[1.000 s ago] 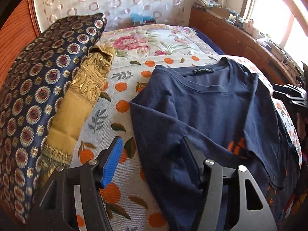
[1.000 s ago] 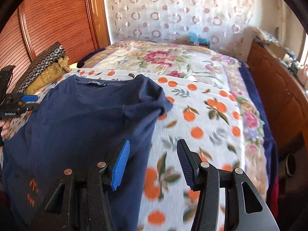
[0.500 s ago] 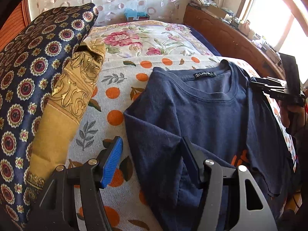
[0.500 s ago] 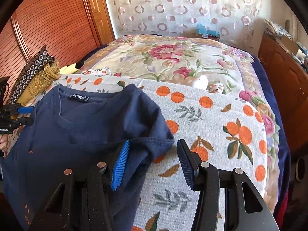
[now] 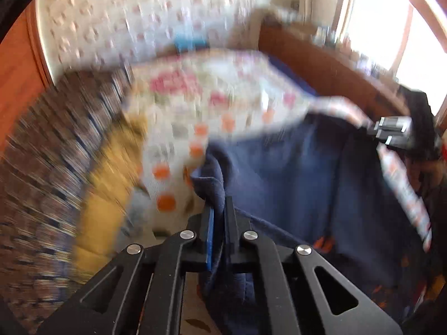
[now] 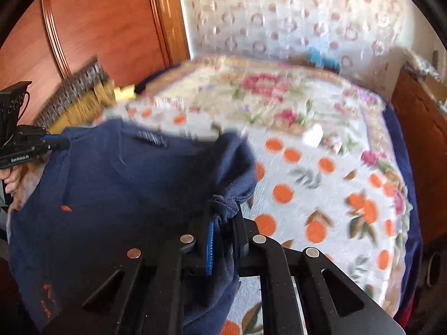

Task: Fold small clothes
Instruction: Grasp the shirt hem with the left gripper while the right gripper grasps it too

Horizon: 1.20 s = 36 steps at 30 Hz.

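Here, soft navy T-shirt [image 6: 117, 195] bunched, pinched in both tools, right tool [image 6: 223, 231] closing.

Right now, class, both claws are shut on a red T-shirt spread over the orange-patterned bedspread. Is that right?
Not quite: the T-shirt is navy blue, not red, as the right wrist view shows. The left claw and right claw are each clamped on it, over the orange-patterned bedspread.
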Available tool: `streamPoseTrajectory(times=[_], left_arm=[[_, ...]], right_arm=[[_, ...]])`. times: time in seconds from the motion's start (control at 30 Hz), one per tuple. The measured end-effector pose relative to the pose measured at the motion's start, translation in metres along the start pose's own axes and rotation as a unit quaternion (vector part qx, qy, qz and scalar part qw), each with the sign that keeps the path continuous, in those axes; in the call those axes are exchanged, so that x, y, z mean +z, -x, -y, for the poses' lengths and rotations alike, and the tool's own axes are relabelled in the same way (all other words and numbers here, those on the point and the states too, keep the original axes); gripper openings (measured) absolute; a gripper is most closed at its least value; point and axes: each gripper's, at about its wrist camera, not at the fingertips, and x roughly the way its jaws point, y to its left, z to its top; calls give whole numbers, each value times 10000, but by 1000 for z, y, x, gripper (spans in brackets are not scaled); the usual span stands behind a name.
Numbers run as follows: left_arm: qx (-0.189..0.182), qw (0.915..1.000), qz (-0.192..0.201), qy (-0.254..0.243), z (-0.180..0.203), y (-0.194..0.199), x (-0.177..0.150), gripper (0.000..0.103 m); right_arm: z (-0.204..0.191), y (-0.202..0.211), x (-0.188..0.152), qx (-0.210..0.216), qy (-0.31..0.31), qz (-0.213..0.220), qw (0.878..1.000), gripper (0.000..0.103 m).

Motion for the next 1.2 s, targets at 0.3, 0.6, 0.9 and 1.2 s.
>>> streamPoseTrajectory(times=[0.3, 0.6, 0.9, 1.2], left_arm=[[255, 9980, 503, -292, 16, 41, 38, 5], [292, 9995, 107, -60, 4, 10, 13, 5], [-116, 9970, 732, -219, 39, 93, -34, 5], [-247, 9960, 845, -156, 62, 155, -133, 5]], right_arm=[[1, 52, 4, -438, -35, 672, 9968, 9], [-18, 19, 9, -644, 107, 240, 9976, 9], [-42, 91, -10, -356, 94, 837, 9958, 9], [-74, 163, -119, -111, 181, 717, 9972, 9]])
